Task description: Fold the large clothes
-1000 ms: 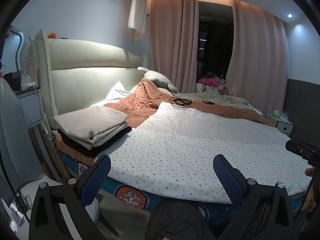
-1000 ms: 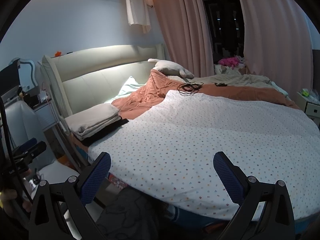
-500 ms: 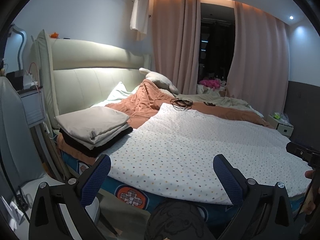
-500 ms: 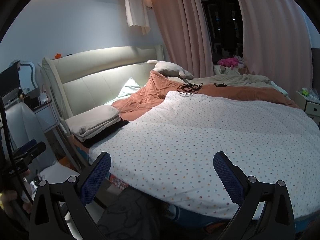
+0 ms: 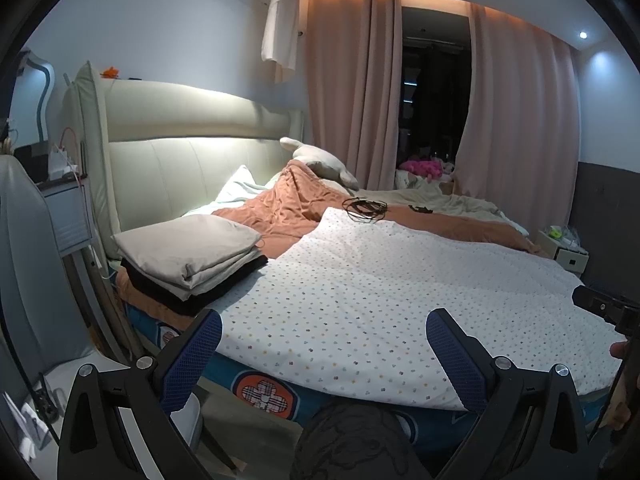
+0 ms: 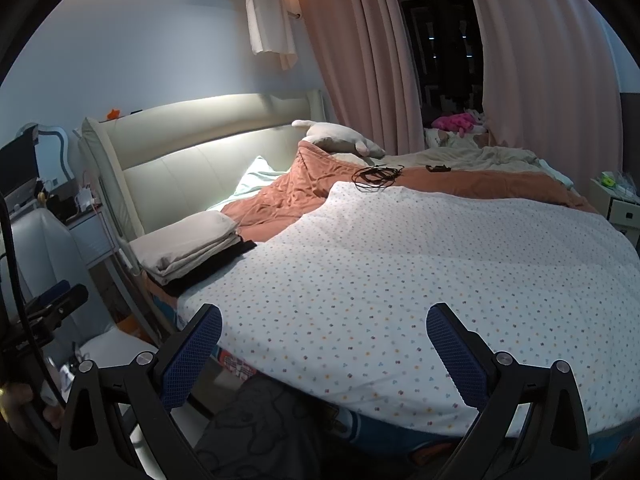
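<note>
A large white dotted sheet (image 5: 400, 288) lies spread flat over the bed, also in the right wrist view (image 6: 420, 272). My left gripper (image 5: 322, 354) is open and empty, hovering just off the sheet's near edge. My right gripper (image 6: 322, 354) is open and empty, also above the near edge. A stack of folded clothes, beige on black (image 5: 188, 256), sits at the bed's left corner and shows in the right wrist view (image 6: 192, 244). The right gripper's body shows at the right edge of the left wrist view (image 5: 604, 308).
An orange duvet (image 5: 296, 208) is bunched behind the sheet, with a coiled black cable (image 5: 364, 208) on it. A padded headboard (image 5: 180, 152) is at the left, pink curtains (image 5: 352, 92) behind. A nightstand (image 5: 564, 248) stands far right. A dark garment (image 6: 256, 428) lies below the bed edge.
Both views have shifted slightly; the bed sits a touch lower and closer. Both grippers stay open and nothing on the bed has moved.
</note>
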`<state>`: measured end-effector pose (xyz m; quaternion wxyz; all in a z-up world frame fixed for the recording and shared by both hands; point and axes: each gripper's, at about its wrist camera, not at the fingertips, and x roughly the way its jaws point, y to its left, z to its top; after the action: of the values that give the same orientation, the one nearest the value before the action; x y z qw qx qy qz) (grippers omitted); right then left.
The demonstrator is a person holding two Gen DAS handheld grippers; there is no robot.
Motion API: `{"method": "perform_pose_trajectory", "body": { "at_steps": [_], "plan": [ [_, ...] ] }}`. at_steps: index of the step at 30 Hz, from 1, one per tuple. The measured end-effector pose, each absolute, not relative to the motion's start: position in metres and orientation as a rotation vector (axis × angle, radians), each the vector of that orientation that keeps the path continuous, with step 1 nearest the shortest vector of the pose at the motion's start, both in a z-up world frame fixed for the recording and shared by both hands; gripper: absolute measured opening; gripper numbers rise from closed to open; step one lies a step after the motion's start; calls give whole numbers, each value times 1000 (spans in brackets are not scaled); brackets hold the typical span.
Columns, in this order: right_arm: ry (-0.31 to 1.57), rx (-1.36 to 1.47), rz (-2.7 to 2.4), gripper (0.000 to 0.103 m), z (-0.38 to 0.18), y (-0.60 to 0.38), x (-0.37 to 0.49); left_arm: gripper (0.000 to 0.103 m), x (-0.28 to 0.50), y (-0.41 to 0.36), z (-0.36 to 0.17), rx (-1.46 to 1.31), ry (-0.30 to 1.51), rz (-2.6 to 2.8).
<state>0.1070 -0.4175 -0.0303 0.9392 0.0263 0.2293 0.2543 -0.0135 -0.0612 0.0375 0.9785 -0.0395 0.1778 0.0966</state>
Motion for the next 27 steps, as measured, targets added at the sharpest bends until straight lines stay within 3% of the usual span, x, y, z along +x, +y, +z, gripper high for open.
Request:
{"method": "perform_pose_trajectory", "body": {
  "at_steps": [27],
  "plan": [
    [468,54,517,103,-31,-417,106,102,-16,-68,39,-67,344,199]
  ]
}}
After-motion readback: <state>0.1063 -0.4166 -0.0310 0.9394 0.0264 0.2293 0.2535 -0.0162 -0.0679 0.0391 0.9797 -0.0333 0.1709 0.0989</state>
